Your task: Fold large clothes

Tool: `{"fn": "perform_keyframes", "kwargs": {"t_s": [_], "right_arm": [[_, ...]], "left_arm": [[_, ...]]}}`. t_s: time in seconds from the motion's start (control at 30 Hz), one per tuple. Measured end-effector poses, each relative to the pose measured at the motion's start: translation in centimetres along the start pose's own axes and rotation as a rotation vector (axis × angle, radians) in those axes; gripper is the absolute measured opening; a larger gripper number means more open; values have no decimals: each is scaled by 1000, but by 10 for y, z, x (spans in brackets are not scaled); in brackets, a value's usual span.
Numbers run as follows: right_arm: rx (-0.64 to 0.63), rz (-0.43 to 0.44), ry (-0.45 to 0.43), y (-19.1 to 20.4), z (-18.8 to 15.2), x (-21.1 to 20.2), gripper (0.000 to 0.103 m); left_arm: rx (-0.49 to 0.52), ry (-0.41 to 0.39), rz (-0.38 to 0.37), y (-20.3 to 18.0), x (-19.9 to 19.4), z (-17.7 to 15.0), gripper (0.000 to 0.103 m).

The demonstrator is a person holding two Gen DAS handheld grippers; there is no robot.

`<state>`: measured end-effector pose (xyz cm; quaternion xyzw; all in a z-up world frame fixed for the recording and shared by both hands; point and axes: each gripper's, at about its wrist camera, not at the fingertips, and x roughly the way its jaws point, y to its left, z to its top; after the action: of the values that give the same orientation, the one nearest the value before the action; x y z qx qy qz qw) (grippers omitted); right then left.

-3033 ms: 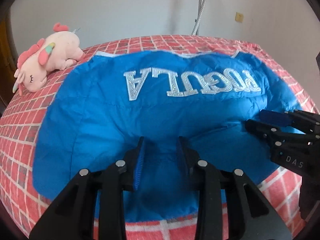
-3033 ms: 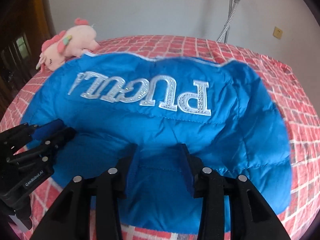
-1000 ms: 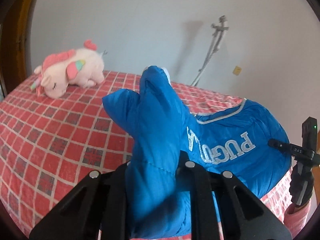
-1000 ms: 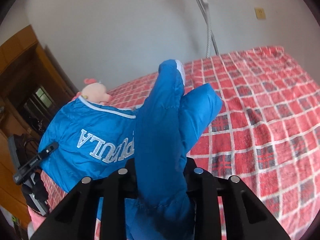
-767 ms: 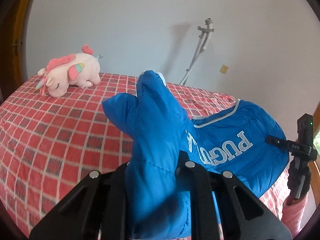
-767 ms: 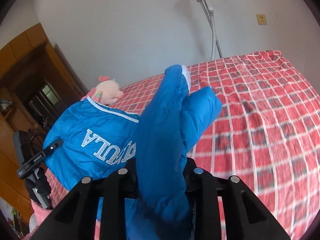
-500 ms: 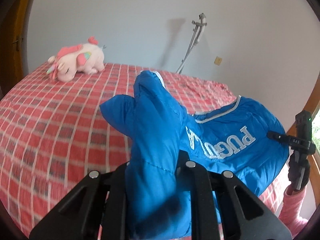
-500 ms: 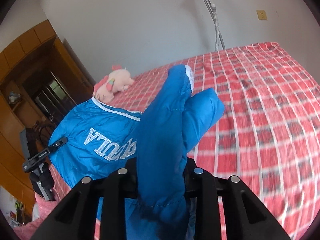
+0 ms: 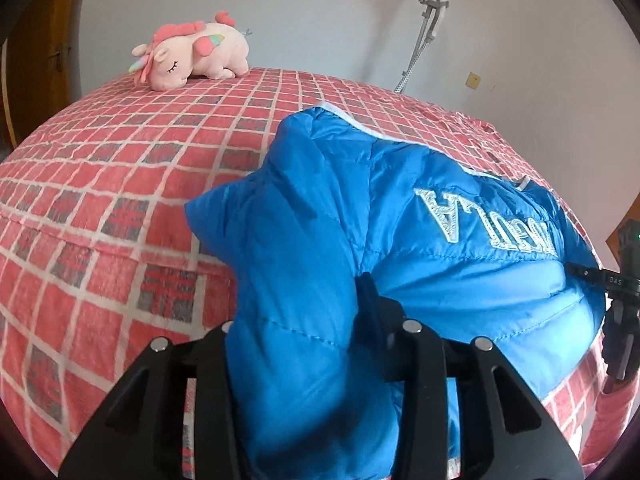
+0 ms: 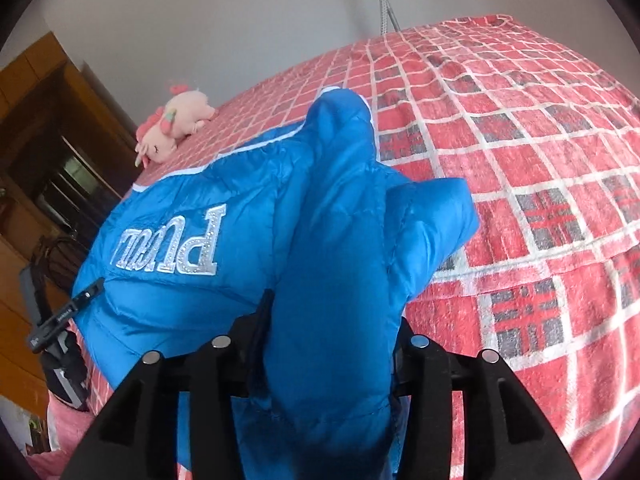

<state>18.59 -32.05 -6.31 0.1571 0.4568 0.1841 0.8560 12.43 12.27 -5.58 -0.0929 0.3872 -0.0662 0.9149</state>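
Observation:
A blue padded jacket (image 9: 400, 248) with silver letters on its back lies on the red checked bed (image 9: 100, 184). My left gripper (image 9: 296, 344) is shut on a bunched side of the jacket, which bulges up over the fingers and hides the tips. My right gripper (image 10: 328, 340) is shut on the other side of the jacket (image 10: 200, 216) in the same way. Each gripper shows at the edge of the other's view: the right one (image 9: 616, 308) at far right, the left one (image 10: 60, 320) at far left.
A pink plush unicorn (image 9: 188, 56) lies at the far side of the bed near the white wall. A metal stand (image 9: 424, 28) leans against the wall. Wooden furniture (image 10: 44, 152) stands past the bed's left side. Bare bedspread (image 10: 540, 152) stretches to the right.
Three seconds ago the jacket lay flat with both grippers open at its near edge. Both have since shut on it and lifted it; now it has come down lower toward the bed.

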Motion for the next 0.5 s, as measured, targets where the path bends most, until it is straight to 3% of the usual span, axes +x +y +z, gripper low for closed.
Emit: {"fn": "perform_keyframes", "kwargs": {"t_s": [0.27,0.33,0.47,0.5], "right_arm": [[-6,-53,-12,7,-7,-5,54],[-29,-100,-27,12,-8,-15,59],[-78,-205,-93,26,-18,-47,60],[-100,-234,-127,32,-22,-59,60]], "left_arm": [[-21,4,31,-2,-3,-1,46],[-23,21,29,-2,-10,0,47],[-44,36,5,3,-33,0,49],[-49,24,34,3,-42,-1,53]]}}
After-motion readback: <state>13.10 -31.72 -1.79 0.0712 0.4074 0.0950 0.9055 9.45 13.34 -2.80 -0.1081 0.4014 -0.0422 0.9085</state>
